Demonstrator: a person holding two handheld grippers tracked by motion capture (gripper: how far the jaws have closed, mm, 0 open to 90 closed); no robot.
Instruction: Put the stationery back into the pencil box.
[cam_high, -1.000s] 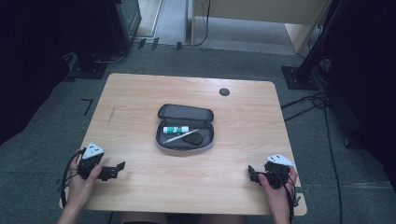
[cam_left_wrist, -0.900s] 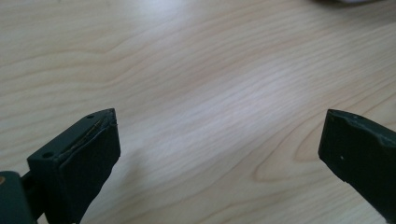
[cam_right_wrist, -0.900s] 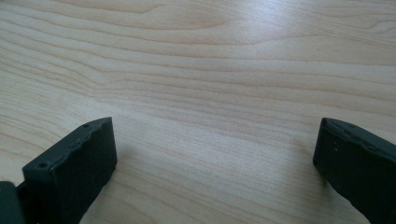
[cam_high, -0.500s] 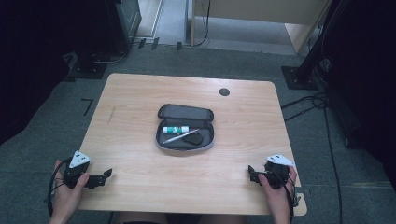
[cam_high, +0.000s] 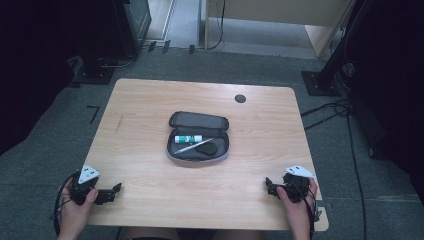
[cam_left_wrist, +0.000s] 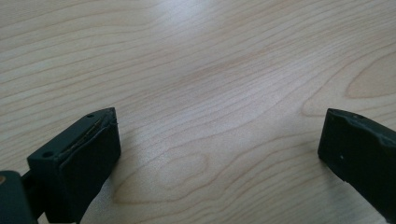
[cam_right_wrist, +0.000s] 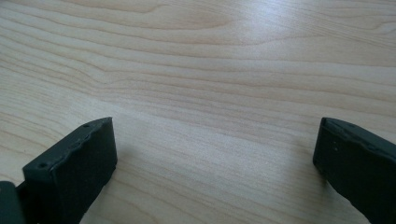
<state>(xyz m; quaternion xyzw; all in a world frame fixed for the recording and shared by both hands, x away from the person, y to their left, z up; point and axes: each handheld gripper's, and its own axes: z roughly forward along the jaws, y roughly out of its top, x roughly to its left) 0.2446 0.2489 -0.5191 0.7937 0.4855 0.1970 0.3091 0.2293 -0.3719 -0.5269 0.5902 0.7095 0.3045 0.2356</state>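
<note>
An open dark pencil case (cam_high: 198, 137) lies in the middle of the wooden table (cam_high: 150, 100). Inside it are a white glue stick with a green band (cam_high: 188, 139), a silver pen (cam_high: 193, 146) and a small dark oval item (cam_high: 206, 148). My left gripper (cam_high: 116, 190) rests at the table's front left corner, held by a hand, jaws wide apart over bare wood (cam_left_wrist: 205, 93). My right gripper (cam_high: 269, 187) sits at the front right, also open, with only wood grain (cam_right_wrist: 210, 93) between its jaws. Both are far from the case.
A round dark cable hole (cam_high: 240, 98) sits near the table's far right edge. Grey carpet surrounds the table, with black stand bases (cam_high: 95, 75) at the far left and cables (cam_high: 340, 107) at the right.
My left gripper has drawn back toward the front left corner of the table. The right gripper has stayed where it was.
</note>
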